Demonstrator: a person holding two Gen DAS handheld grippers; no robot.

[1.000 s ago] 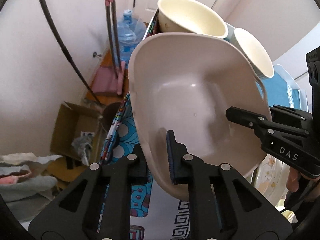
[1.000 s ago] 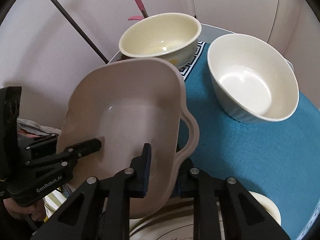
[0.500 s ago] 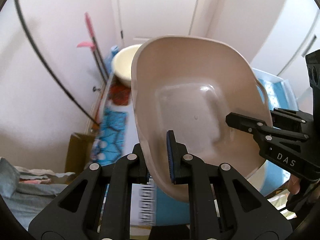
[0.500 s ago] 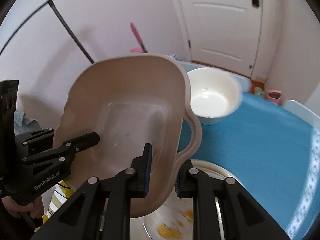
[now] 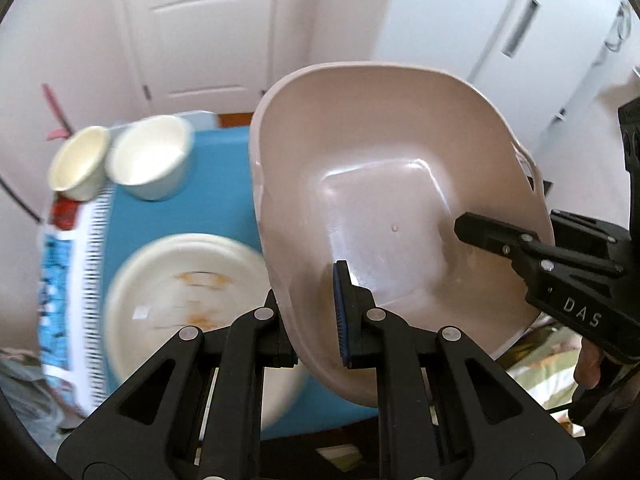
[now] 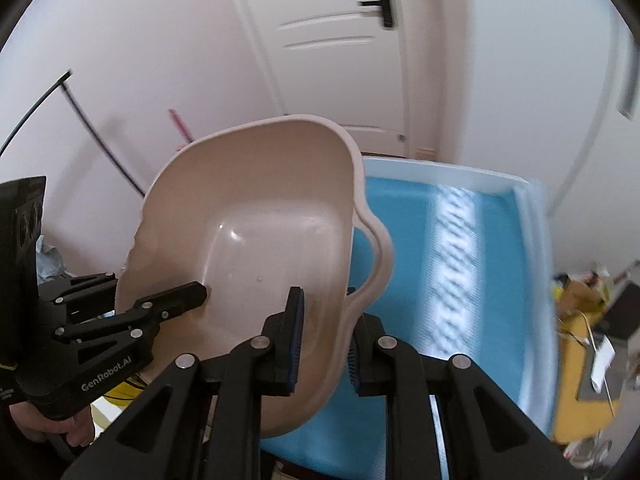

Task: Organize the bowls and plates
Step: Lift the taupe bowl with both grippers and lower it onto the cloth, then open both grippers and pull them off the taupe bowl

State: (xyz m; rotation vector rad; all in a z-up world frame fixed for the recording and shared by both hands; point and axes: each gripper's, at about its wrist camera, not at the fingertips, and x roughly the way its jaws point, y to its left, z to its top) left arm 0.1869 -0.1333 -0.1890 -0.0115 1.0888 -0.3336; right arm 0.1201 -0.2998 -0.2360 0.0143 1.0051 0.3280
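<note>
Above the blue tablecloth point(image 5: 224, 200) I had the beige basin point(image 5: 380, 184) held clear of the table between both tools, tilted so its hollow faced the cameras. The left gripper point(image 5: 316, 312) was clamped on the basin's near wall, one pad inside and one outside, and the right gripper point(image 6: 322, 332) was clamped the same way on the opposite wall, beside the looped handle point(image 6: 376, 256). A second earlier the basin had sat close over the two cream bowls at the table's far end; now, in the left wrist view, those bowls point(image 5: 116, 164) stood small and well apart from it, side by side near the table's far left corner (both blurred by the swing). The large cream plate point(image 5: 188, 292), with orange smears on it, lay on the cloth just left of the basin, where a second before only its edge had shown. In the right wrist view the bowls had gone from sight, and bare cloth and the white door point(image 6: 320, 40) filled the frame. Neither grip on the basin had changed.
</note>
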